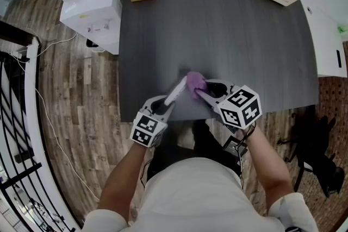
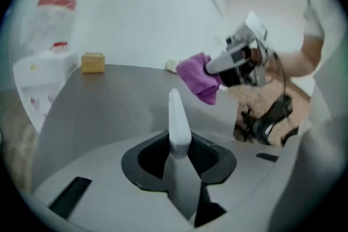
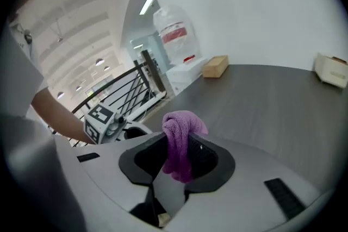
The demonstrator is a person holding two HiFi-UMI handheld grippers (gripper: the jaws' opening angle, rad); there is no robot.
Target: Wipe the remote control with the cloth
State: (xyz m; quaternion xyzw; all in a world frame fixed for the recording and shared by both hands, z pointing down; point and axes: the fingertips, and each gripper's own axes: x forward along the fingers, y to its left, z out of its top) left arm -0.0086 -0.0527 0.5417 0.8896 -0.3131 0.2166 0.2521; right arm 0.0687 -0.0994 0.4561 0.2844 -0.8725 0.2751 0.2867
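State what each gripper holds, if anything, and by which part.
Left gripper: the white remote control, gripped at its near end. Right gripper: the purple cloth, pinched at a bunched fold.

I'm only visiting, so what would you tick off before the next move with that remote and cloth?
1. Slim white remote control clamped in the left gripper jaws: ok.
2. Purple terry cloth clamped in the right gripper jaws: ok.
3. Remote's far end sticking out, free to wipe: ok.
4. Cloth touching the remote: cannot tell. They meet in the head view, but the left gripper view suggests a gap.
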